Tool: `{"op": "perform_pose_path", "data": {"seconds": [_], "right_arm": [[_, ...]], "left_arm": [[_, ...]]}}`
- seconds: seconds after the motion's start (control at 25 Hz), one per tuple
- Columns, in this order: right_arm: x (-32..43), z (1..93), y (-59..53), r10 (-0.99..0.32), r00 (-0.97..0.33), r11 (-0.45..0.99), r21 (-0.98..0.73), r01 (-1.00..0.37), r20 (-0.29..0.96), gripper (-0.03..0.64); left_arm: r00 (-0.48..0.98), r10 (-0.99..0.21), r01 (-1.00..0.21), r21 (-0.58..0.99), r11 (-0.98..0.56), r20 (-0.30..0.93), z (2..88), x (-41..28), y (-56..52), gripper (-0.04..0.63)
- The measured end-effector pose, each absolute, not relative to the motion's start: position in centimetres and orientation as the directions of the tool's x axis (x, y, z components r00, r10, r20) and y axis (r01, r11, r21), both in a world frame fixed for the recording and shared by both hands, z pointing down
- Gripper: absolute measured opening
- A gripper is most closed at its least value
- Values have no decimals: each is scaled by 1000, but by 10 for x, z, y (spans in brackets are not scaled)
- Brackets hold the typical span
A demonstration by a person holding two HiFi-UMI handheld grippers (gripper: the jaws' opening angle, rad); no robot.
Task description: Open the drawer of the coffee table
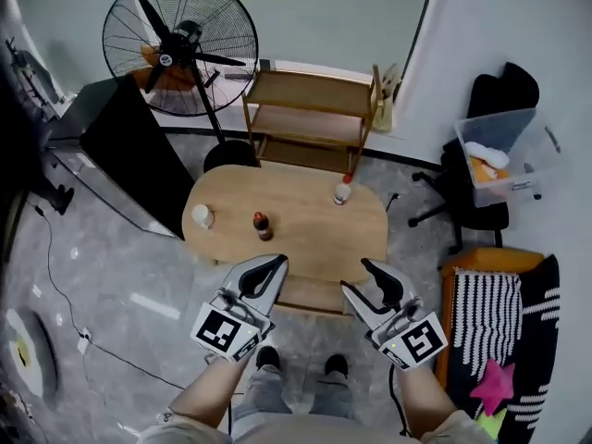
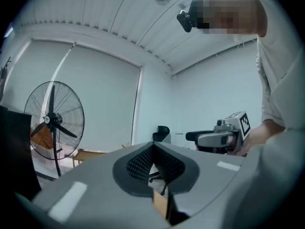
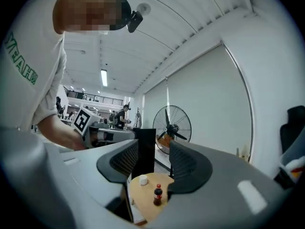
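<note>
Left gripper is pinched shut: the two ribbed pads meet at the tips with nothing caught in them. Right gripper has its jaws a modest way apart, more narrow than wide, and it's empty too. All you see through the gap is the table far below. Both are held up in front of the person at about the same height, pointing level, side by side but apart.

Below and just past them is the coffee table, an oval light-wood top. The drawer is on its near side, facing the person, and shows as a wooden slab poking out from under the edge, between the two grippers in the head view. It looks pulled out some, though I can't tell how far. Neither gripper touches it.

On the tabletop there's a small cola bottle near the middle, a white cup toward the left end and a white bottle with a red cap at the far right edge, all upright and well apart.

Beyond the table stands a wooden shelf unit against the wall, with a big black floor fan to its left and a black cabinet left of that. Off to the right is a black office chair with a clear plastic bin on it.
</note>
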State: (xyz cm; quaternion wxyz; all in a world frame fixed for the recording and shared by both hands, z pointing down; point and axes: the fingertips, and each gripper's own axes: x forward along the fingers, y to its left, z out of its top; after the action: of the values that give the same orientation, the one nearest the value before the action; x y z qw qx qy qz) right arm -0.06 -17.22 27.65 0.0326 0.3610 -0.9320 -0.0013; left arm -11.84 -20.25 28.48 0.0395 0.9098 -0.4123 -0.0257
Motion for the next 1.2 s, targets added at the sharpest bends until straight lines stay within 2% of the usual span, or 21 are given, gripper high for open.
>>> {"op": "perform_pose_path", "data": {"seconds": [0.2, 0.44, 0.68, 0.92, 1.2], "right_arm": [[20, 232, -172, -756, -652, 653, 9, -757, 54, 188], [43, 206, -158, -797, -603, 604, 16, -797, 28, 129], [57, 201, -152, -822, -568, 569, 26, -822, 44, 5], [78, 201, -152, -859, -511, 512, 51, -858, 32, 5], [123, 182, -164, -905, -426, 424, 81, -902, -2, 5]], "left_arm": [[682, -729, -726, 60, -685, -60, 234, -97, -187, 0], [703, -702, -705, 19, -709, -115, 188, -74, -166, -2], [714, -692, -694, 16, -719, -104, 180, -60, -162, 0], [695, -714, -715, 18, -699, -89, 182, -67, -166, -1], [612, -788, -790, -6, -613, -70, 190, -111, -196, -2]]}}
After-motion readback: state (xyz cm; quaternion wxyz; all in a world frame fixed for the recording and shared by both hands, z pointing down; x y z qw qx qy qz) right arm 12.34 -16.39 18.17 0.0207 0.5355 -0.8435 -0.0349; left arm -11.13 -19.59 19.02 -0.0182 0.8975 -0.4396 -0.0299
